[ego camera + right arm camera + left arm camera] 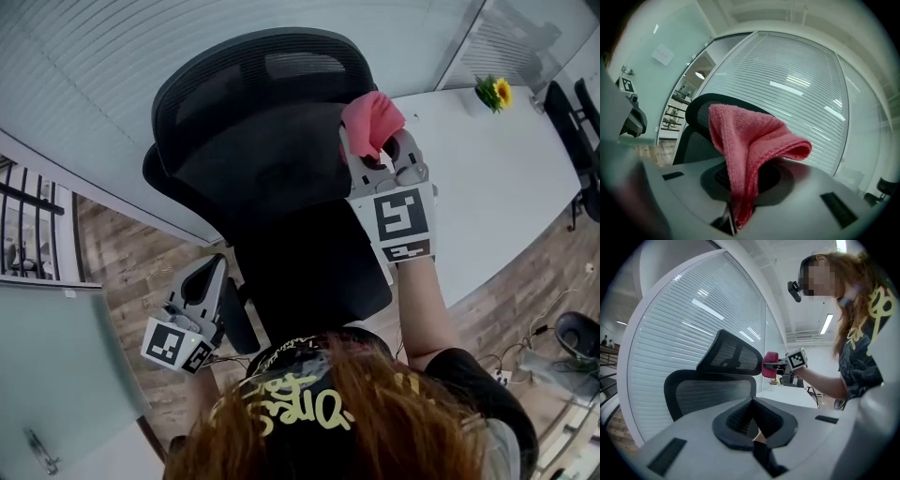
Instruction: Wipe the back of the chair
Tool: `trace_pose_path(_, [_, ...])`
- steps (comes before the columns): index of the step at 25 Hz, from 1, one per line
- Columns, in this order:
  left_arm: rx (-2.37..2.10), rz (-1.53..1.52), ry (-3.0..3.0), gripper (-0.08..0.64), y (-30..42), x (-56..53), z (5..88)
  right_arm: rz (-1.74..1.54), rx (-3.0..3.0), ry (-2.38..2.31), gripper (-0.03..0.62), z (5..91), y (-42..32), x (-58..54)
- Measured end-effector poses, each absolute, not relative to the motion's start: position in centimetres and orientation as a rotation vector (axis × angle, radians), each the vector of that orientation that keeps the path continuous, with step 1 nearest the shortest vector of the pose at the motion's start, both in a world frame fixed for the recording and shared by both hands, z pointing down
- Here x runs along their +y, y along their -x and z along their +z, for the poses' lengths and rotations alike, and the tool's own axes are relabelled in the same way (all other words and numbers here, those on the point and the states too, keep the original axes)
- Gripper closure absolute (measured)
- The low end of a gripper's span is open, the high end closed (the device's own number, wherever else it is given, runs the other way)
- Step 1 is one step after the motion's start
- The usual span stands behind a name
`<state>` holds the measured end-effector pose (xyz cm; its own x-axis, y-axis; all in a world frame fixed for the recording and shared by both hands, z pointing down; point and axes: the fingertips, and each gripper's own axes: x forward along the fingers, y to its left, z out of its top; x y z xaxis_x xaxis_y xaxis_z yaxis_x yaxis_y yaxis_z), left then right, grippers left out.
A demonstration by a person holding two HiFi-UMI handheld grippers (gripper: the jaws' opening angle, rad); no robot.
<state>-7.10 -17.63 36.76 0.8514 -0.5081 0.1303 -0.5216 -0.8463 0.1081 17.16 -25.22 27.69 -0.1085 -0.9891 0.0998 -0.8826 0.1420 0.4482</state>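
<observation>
A black mesh office chair (272,178) stands in front of me, its headrest (253,75) uppermost in the head view. My right gripper (379,152) is shut on a pink cloth (371,120), held at the right upper edge of the chair's back. In the right gripper view the cloth (750,145) drapes up out of the shut jaws and hides much of the chair (696,126). My left gripper (206,279) hangs low at the chair's left side, jaws shut on nothing. From the left gripper view the backrest (708,394), the headrest (733,355) and the cloth (769,364) are visible.
A curved glass wall with white blinds (122,56) runs behind the chair. A white table (506,197) with a yellow flower (495,92) lies to the right, with other dark chairs (574,122) beyond. Cables (530,356) lie on the wooden floor.
</observation>
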Motion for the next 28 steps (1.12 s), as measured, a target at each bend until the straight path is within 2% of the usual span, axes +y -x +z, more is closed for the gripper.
trace_pose_path(12, [-0.899,0.165,-2.856,0.569,2.5,-16.2,37.7,-0.482,-2.045,-1.726,0.534,29.8,-21.5,-26.1])
trace_pose_path(28, [-1.196,0.210,-2.713,0.569,2.2,-14.2,38.2,-0.531,-2.242,-1.651,0.534,30.9,-19.0,-29.8])
